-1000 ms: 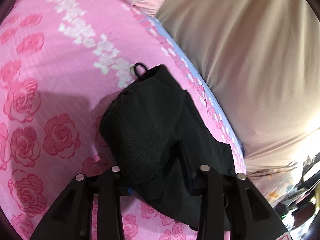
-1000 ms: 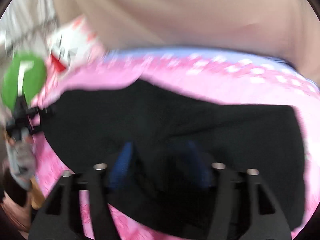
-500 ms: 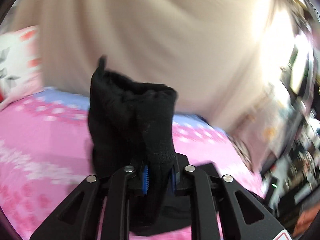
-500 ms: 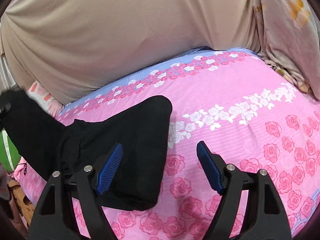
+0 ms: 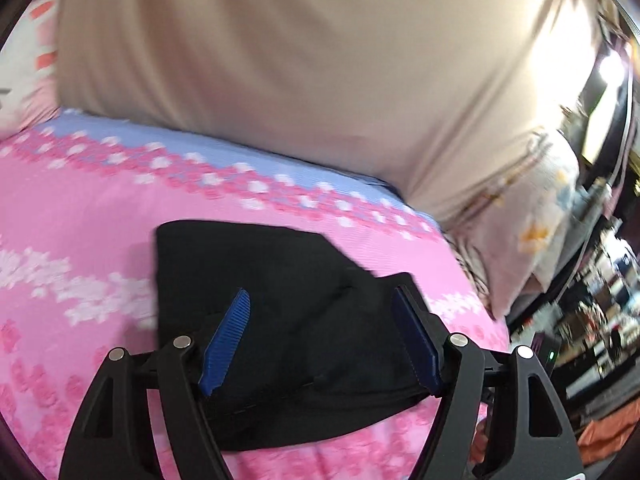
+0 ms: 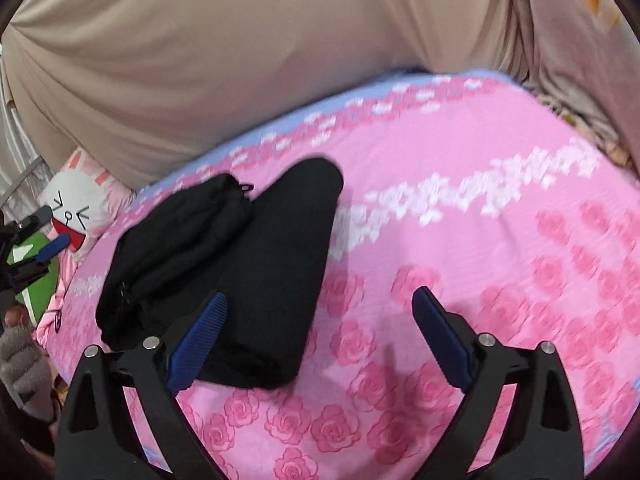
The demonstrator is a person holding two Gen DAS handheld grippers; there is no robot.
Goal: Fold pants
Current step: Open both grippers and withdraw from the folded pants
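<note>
Black pants (image 6: 240,280) lie folded on the pink rose bedspread (image 6: 480,260), one thick layer doubled over the other. In the left wrist view the pants (image 5: 304,320) lie flat under my left gripper (image 5: 320,292). Its jaws are opening, and the blue pads (image 5: 228,340) stand apart without pressing the cloth. My right gripper (image 6: 320,294) hovers over the right edge of the pants. Its jaws are opening too, wide apart with nothing held. Its left pad (image 6: 200,336) is above the cloth and its right pad (image 6: 440,340) above bare bedspread.
A big beige cushion (image 6: 240,60) closes off the far side of the bed. A cartoon-face pillow (image 6: 80,208) lies at the left, a floral pillow (image 5: 532,220) at the right. A grey fuzzy sleeve (image 6: 20,364) shows at the left edge. Cluttered shelves (image 5: 600,320) stand beyond the bed.
The left gripper lifted one end of the pants, carried it over, and let go; the pants now lie doubled. The right gripper spread wider and sits toward the pants' right edge.
</note>
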